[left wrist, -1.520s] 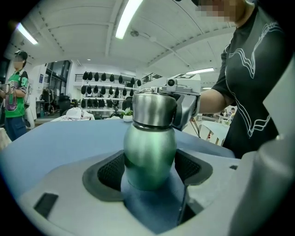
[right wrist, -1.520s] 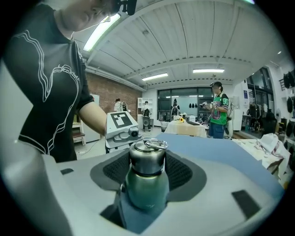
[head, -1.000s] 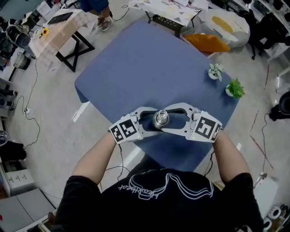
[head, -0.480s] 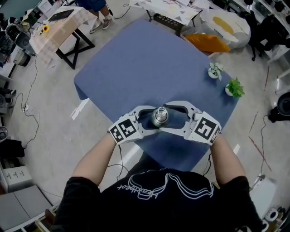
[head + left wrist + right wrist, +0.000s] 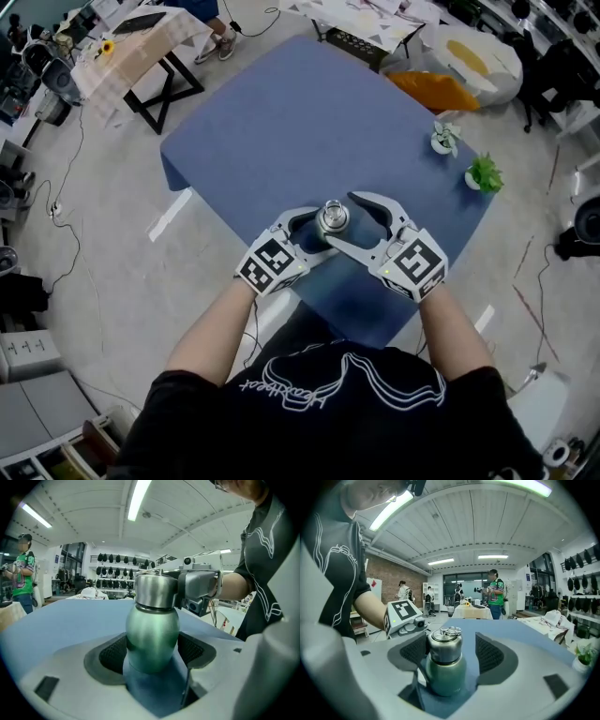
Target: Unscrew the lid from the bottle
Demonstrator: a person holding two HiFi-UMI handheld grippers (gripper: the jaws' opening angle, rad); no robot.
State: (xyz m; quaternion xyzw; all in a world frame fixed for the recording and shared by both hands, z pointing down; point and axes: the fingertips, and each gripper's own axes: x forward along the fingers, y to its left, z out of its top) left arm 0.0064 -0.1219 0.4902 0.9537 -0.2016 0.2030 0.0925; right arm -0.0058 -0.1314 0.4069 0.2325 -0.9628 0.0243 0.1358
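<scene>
Between the right claw's [image 5: 451, 654] just-spread jaws stands the lid [image 5: 444, 646]; left claw [image 5: 152, 652] pinches the bottle [image 5: 152, 627].

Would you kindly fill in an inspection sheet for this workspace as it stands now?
Surface: blue table.
Job's things: green bottle upright near the table's front edge; lid on it.
Clutter: two small potted plants near the table's right edge.
Claws: left claw shut on the bottle's body; right claw open, jaws just been opening, lid between them, not gripped.
Cables: loose cable on the floor, left of the table.
Surroundings: side table, orange bag, people in the background.
</scene>
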